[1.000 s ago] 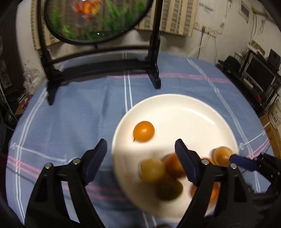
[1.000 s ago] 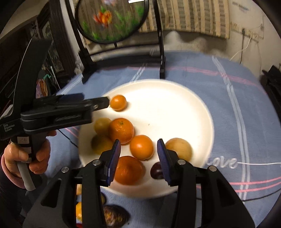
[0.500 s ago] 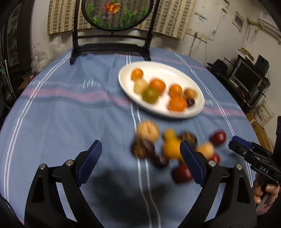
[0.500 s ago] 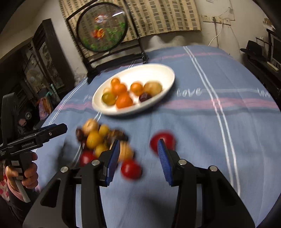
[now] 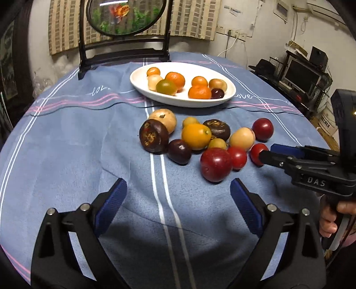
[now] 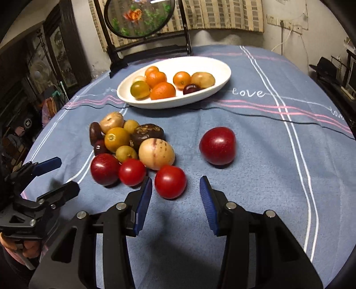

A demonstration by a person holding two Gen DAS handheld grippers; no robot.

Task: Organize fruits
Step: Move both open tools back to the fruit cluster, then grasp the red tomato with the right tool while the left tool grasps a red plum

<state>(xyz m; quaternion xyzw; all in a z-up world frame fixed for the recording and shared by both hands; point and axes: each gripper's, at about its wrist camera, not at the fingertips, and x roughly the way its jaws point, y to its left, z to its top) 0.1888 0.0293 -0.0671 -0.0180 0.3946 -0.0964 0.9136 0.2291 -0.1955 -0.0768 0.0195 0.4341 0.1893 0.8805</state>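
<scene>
A white oval plate (image 5: 229, 93) (image 6: 220, 66) at the far side holds several oranges and other fruits. A pile of loose fruits lies on the blue cloth nearer me, among them an orange fruit (image 5: 195, 136) (image 6: 116, 139) and a dark red plum (image 5: 216, 164) (image 6: 105, 169). My right gripper (image 6: 175, 195) is open, low over the cloth, with a small red tomato (image 6: 170, 181) (image 5: 257, 151) just ahead of its pads. A big red plum (image 6: 218, 145) (image 5: 263, 129) lies apart to the right. My left gripper (image 5: 178, 204) is open and empty, short of the pile.
A round framed goldfish screen on a black stand (image 5: 124, 17) (image 6: 142, 19) stands behind the plate. The table edge curves away on both sides. Shelves and monitors (image 5: 300, 73) are at the right, dark furniture (image 6: 44, 66) at the left.
Both grippers have pulled back from over the plate toward the near side and dropped low. The loose pile is now in front of them. Both stay open.
</scene>
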